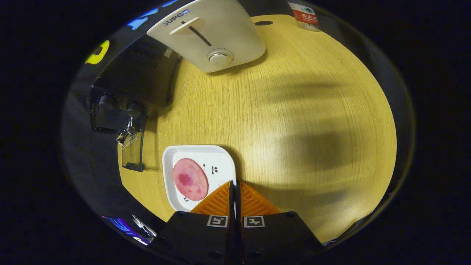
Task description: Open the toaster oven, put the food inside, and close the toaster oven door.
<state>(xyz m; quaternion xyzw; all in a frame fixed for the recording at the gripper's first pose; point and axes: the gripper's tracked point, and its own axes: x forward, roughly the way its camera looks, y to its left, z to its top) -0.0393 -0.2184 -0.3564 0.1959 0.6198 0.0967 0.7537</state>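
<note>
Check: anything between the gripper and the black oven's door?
Nothing visible. The gripper, fingers shut on nothing, sits over the white plate holding the ham slice. The black oven lies beyond, across bare table. The white toaster stands aside.

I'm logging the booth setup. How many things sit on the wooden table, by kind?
Appliances: 2, the black toaster oven and the white toaster.
Plates: 1, the white plate.
Food: 1, the pink meat slice.
Bottles: 1, the bottle.
Total: 5.
The gripper, fingers closed together, holds nothing.
</note>
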